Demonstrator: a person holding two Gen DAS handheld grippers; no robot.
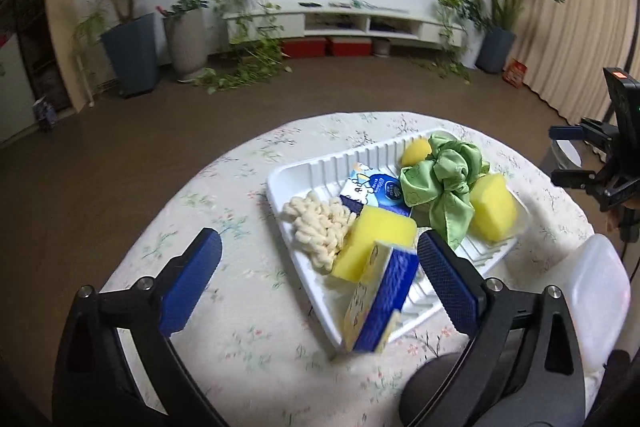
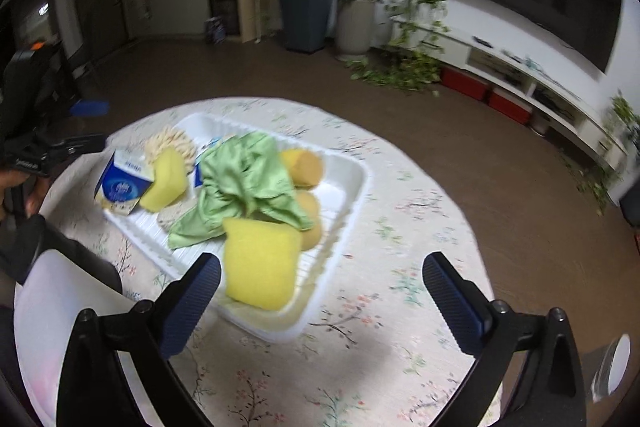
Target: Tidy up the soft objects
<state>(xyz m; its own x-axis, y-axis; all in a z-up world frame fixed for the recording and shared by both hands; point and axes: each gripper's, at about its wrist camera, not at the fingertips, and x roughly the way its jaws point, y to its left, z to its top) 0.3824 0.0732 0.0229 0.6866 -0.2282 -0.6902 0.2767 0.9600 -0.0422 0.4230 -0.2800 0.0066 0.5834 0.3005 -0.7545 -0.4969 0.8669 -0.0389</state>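
A white ribbed tray (image 1: 280, 195) (image 2: 360, 179) on the round table holds a cream chenille piece (image 1: 316, 227), two yellow sponges (image 1: 376, 239) (image 1: 492, 207), a green satin scrunchie (image 1: 444, 183) (image 2: 248, 179), a yellow ball (image 1: 416, 151) and a flat blue tissue pack (image 1: 372, 193). Another blue tissue pack (image 1: 376, 299) (image 2: 120, 183) leans upright at the tray's near edge. My left gripper (image 1: 318, 239) hangs open above that pack, holding nothing. My right gripper (image 2: 322, 263) is open above the tray's other end, beside a yellow sponge (image 2: 260, 263), without touching it.
A floral cloth (image 1: 240, 327) covers the table. A translucent plastic box (image 1: 596, 291) (image 2: 52, 307) stands beside the tray on the person's side. Brown floor surrounds the table; potted plants (image 1: 128, 51) and a white TV shelf (image 1: 360, 23) line the far wall.
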